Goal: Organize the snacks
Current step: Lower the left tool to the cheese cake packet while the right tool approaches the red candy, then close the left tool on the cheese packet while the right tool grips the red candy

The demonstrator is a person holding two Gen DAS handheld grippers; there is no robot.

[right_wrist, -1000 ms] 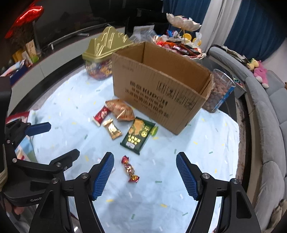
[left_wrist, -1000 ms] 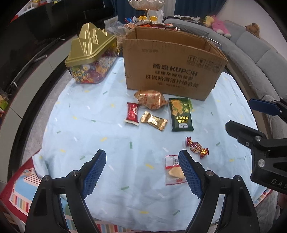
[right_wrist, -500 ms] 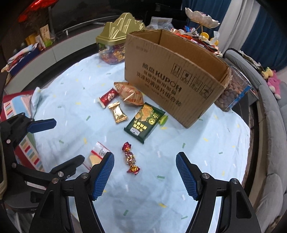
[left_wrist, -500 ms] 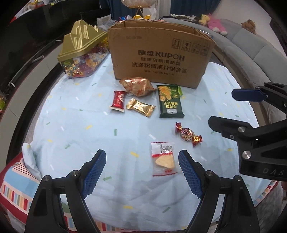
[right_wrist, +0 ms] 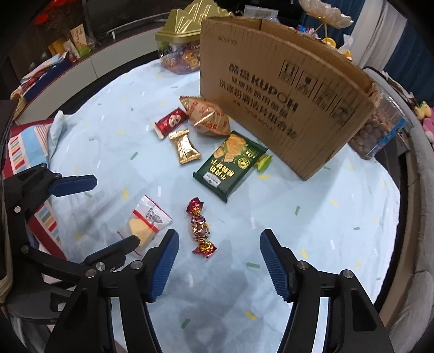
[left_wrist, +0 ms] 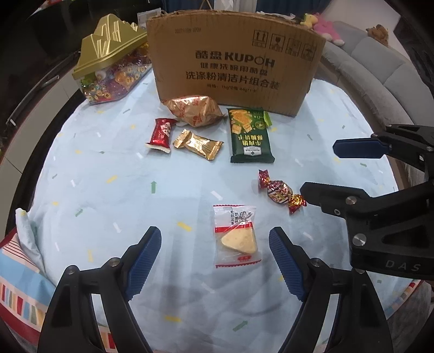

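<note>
- Cardboard box at the table's far side – green packet and gold packs before it.
- Left hand-held gripper wide, astride cheese packet, long axis pointing away.
- Right hand-held gripper closing, nothing pinched – twisted candy lengthwise ahead.

Grey sofa with plush toys behind the table, dark blue curtains beyond.

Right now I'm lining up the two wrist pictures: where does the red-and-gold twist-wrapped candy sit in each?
Left wrist view: the twist-wrapped candy lies right of centre, just beside the right gripper's lower finger.
Right wrist view: lower centre, ahead of the gap between the blue fingers, nearer the left one.
Shared landmark: the green cracker packet, just beyond the candy towards the cardboard box.
</note>
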